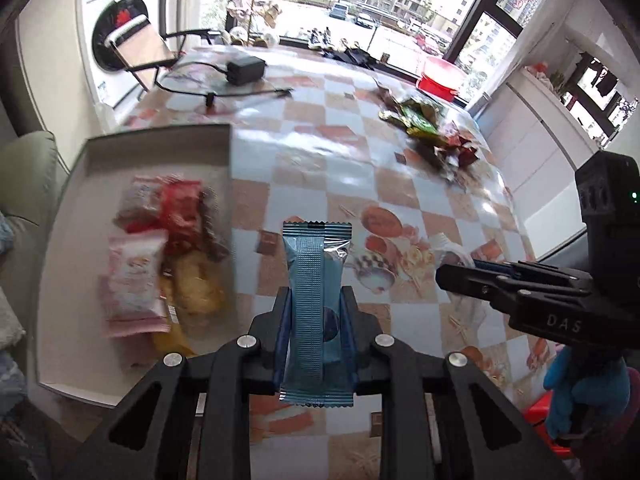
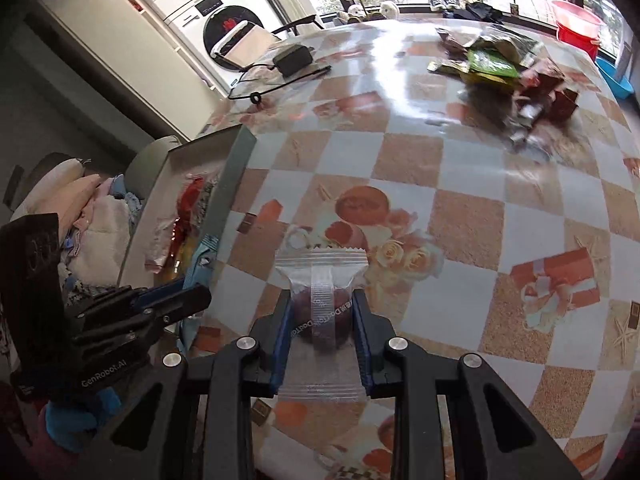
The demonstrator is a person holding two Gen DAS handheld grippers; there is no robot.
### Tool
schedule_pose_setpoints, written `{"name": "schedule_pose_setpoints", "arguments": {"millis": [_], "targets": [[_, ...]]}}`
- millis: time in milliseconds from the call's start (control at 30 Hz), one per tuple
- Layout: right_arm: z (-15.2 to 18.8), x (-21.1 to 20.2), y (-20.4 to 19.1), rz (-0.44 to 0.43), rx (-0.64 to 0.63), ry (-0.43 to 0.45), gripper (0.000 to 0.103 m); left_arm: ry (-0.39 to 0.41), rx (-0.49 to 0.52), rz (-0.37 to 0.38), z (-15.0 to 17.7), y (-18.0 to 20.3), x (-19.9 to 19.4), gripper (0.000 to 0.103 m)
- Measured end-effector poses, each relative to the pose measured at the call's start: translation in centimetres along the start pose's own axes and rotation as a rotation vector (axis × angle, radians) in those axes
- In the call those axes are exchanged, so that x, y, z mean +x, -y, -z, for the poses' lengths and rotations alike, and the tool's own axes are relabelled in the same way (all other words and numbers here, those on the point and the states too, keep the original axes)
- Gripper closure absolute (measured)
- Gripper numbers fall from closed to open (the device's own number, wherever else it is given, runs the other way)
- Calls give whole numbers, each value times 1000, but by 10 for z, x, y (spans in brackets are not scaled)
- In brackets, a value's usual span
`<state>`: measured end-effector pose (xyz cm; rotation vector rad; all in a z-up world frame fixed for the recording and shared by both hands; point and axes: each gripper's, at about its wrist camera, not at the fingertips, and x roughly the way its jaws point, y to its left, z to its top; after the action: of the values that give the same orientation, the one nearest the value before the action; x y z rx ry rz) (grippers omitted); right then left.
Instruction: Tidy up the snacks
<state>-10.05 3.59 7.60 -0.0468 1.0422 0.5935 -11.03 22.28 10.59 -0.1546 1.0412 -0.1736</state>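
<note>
My left gripper (image 1: 316,300) is shut on a long blue snack packet (image 1: 316,280) and holds it upright above the table, just right of a shallow white box (image 1: 160,148). The box holds several wrapped snacks (image 1: 160,256). My right gripper (image 2: 322,300) is shut on a clear packet with a dark red sweet (image 2: 322,280), above the table. The right gripper also shows at the right of the left wrist view (image 1: 452,274). The left gripper also shows at the left of the right wrist view (image 2: 192,296). A heap of loose snacks (image 1: 432,132) lies at the table's far right.
The table has a checkered orange and white cloth (image 1: 320,152). A black power adapter with cable (image 1: 244,70) lies at the far left. A red basin (image 1: 442,76) stands by the window. A folding chair (image 1: 140,48) and a washing machine (image 2: 208,4) stand beyond the table.
</note>
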Motion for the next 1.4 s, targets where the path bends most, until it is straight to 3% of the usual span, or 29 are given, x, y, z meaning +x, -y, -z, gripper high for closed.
{"name": "schedule_pose_setpoints", "arguments": {"millis": [100,200,367,400,467,500,533,600,667,700,733,767,933,1033,1167,1400], "targets": [[-12,18,-33,-41,-40,-20,73,39,6,-114,-5,-27,-13,78],[-21,41,-69,-94,-79,-49,73,29,-26,-207,-2,-61,-10,78],[-31,86,-129,-156,-156,-104,73,-28,-86,-268,13,-99,10,76],[-31,96,-139,-158,-172,-119,73,-39,-95,-276,15,-104,14,71],[-31,115,-152,-154,-194,-155,73,-57,-106,-280,20,-109,20,46],[-30,123,-156,-145,-203,-172,73,-54,-110,-281,22,-111,20,26],[-29,130,-159,-124,-212,-189,73,-45,-108,-285,24,-111,20,21],[-26,137,-160,-75,-221,-205,71,-37,-91,-305,27,-109,19,21],[-26,131,-158,-71,-224,-192,39,-47,-94,-310,28,-109,21,20],[-26,127,-157,-68,-226,-182,32,-53,-98,-298,27,-109,22,20],[-27,122,-156,-37,-234,-171,11,-54,-104,-294,26,-107,23,17],[-28,117,-155,-9,-248,-154,1,-47,-110,-300,26,-106,23,15],[-32,88,-149,43,-285,-91,1,50,-110,-402,25,-94,6,10],[-33,74,-146,54,-286,-63,1,43,-116,-469,22,-89,1,2],[-35,66,-149,56,-306,-48,1,13,-141,-403,20,-88,1,1],[-31,64,-151,56,-332,-62,1,6,-144,-400,19,-82,-1,0]]}}
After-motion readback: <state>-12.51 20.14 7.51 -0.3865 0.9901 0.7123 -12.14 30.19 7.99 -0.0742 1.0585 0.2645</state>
